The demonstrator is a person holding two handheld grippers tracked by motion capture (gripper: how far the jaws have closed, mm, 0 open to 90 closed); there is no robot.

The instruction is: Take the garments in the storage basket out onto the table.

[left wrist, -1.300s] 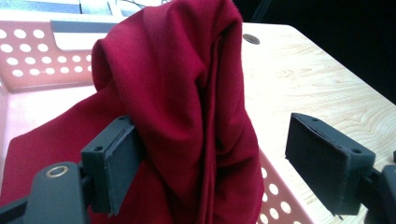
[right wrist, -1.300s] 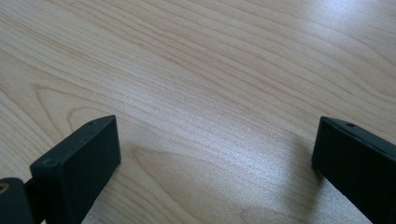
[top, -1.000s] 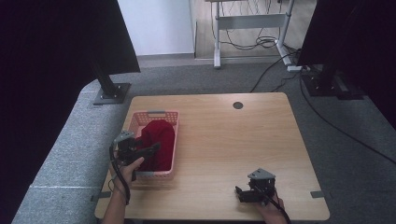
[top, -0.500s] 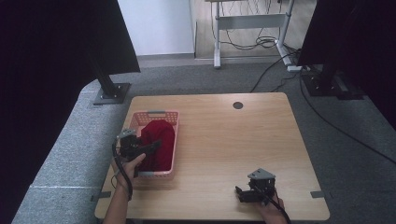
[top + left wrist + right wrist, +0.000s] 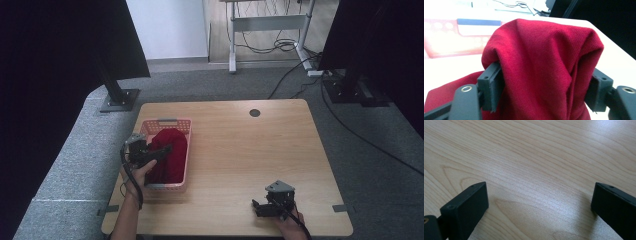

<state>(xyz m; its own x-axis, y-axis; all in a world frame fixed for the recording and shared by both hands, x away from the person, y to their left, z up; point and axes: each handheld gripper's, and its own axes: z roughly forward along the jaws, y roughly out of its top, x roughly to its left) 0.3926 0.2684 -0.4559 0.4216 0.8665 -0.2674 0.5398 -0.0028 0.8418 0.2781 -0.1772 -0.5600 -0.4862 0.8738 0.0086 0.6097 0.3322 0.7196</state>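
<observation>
A dark red cloth (image 5: 174, 142) lies bunched in a pink plastic basket (image 5: 167, 121) on the left part of the wooden table (image 5: 250, 150). My left gripper (image 5: 163, 150) reaches over the basket's left wall into the cloth. In the left gripper view the cloth (image 5: 544, 50) bulges up between the two jaws, which stand wide apart on either side of it, so the left gripper (image 5: 544, 87) is open around the fabric. My right gripper (image 5: 257, 208) rests near the table's front edge, open, with bare wood between its jaws (image 5: 539, 202).
A round cable hole (image 5: 254, 113) sits at the table's far middle. Black stands (image 5: 117, 97) and cables (image 5: 280, 45) are on the grey floor beyond the table. A wide stretch of bare wood lies between the basket and the right gripper.
My left gripper has shifted a little to the right and forward, deeper over the cloth in the basket. The right gripper has stayed put.
</observation>
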